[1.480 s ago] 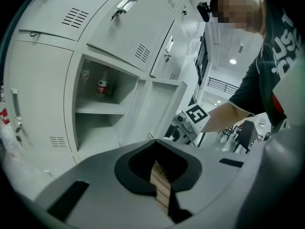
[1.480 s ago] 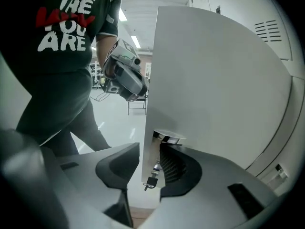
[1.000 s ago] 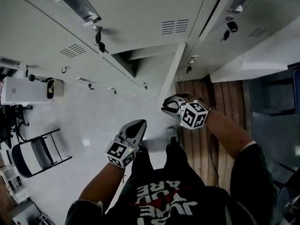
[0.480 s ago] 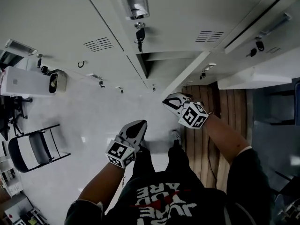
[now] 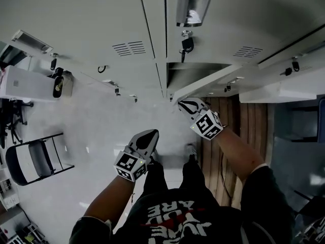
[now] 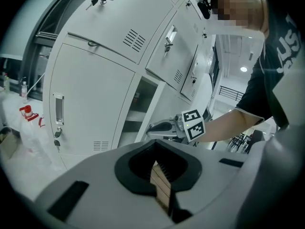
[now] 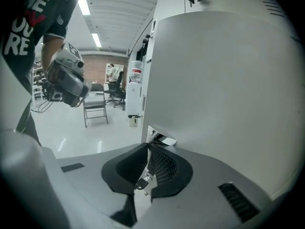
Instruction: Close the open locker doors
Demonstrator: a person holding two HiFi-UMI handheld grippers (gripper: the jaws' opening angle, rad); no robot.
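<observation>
Left tongs (image 5: 151, 133) together, right tongs (image 5: 182, 103) just closing, empty, beside locker door (image 5: 208, 83), shirt (image 5: 172, 222) "ARE"

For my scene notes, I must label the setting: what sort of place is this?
Probably a locker area beside an open workroom: a bank of grey metal lockers, a key hanging in one lock, and a folding chair on the pale floor.

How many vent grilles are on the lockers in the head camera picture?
2. The left vent is left of the hanging key; the right vent is right of it. Others may be out of frame.
</observation>
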